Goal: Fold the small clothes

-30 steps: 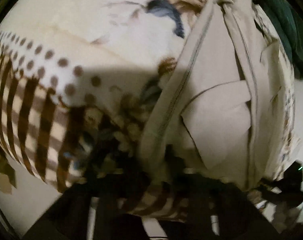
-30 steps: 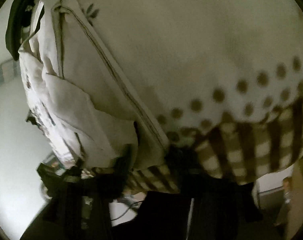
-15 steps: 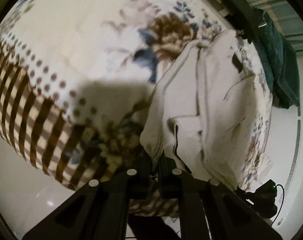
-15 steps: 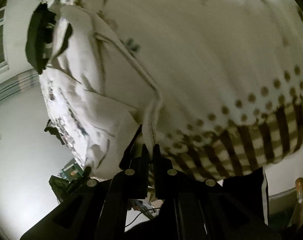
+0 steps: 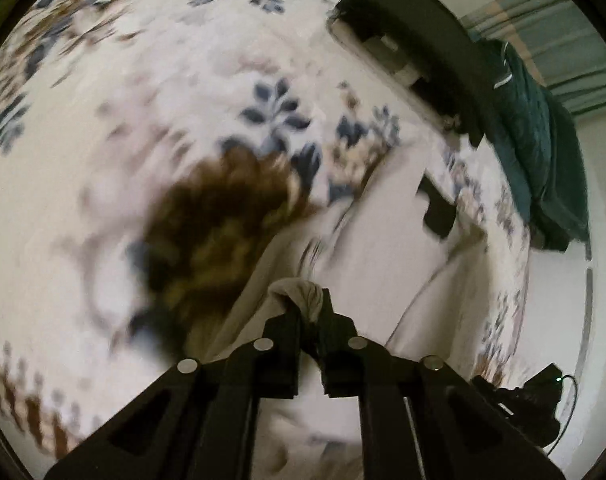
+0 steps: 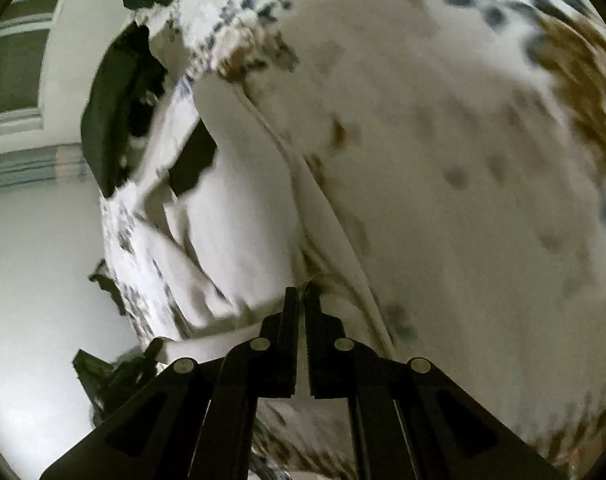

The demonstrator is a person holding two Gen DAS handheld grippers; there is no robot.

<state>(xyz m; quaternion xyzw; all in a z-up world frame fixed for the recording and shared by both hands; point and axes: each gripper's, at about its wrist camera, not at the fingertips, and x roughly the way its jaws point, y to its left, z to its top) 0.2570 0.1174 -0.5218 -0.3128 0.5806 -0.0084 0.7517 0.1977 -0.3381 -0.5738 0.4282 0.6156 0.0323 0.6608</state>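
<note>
A small cream garment (image 5: 391,248) lies on a floral bedspread (image 5: 143,80); it also shows in the right wrist view (image 6: 231,216). My left gripper (image 5: 309,304) is shut on a bunched corner of the garment and holds it lifted above the bed. My right gripper (image 6: 301,300) is shut on the garment's other near edge, by its long seam (image 6: 323,220). A dark tag or opening (image 5: 439,212) shows on the garment farther away. The picture is blurred by motion.
A black folded item (image 5: 415,40) and a dark green cloth (image 5: 543,140) lie at the bed's far edge. The pale floor (image 6: 31,280) lies beyond the bed's side. A dark device with a green light (image 5: 543,392) sits at the right.
Both grippers have closed on the garment's near edge and lifted it, moving forward over the bed. The striped bed border has dropped out of the middle of view.
</note>
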